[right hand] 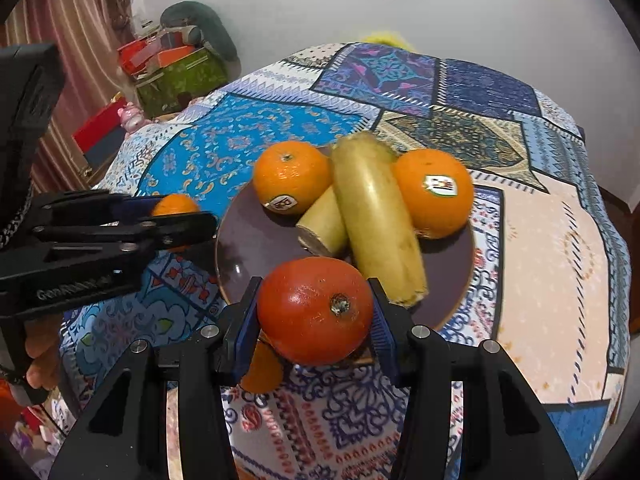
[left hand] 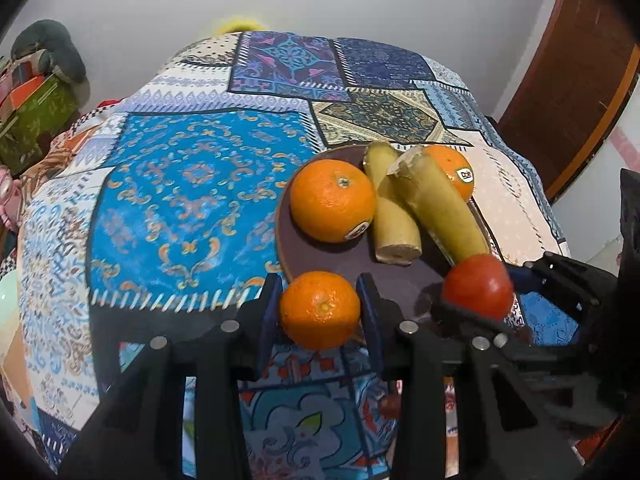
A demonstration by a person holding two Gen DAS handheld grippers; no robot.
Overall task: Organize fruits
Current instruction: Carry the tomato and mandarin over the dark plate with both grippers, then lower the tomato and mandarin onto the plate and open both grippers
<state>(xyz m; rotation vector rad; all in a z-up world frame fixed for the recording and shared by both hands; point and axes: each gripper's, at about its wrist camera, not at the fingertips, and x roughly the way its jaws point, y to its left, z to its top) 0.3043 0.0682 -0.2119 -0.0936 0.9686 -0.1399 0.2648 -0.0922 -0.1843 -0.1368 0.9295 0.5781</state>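
A dark round plate (left hand: 320, 256) (right hand: 248, 244) on the patchwork cloth holds two oranges with stickers (left hand: 332, 200) (right hand: 432, 196) and two yellow bananas (left hand: 444, 208) (right hand: 376, 216). My left gripper (left hand: 320, 284) is shut on a small orange (left hand: 320, 310), held above the plate's near rim. My right gripper (right hand: 315, 286) is shut on a red-orange round fruit (right hand: 316, 310) over the plate's front edge. Each wrist view also shows the other gripper: the right one (left hand: 480, 300) holds the red fruit (left hand: 478, 288), and the left one (right hand: 176, 216) holds the small orange (right hand: 174, 204).
The patchwork cloth (left hand: 192, 184) covers a round table that drops off on every side. Another orange thing (right hand: 262, 372) lies on the cloth under the red fruit. Stacked boxes (right hand: 180, 76) stand beyond the table's left. A brown door (left hand: 572, 80) is at the right.
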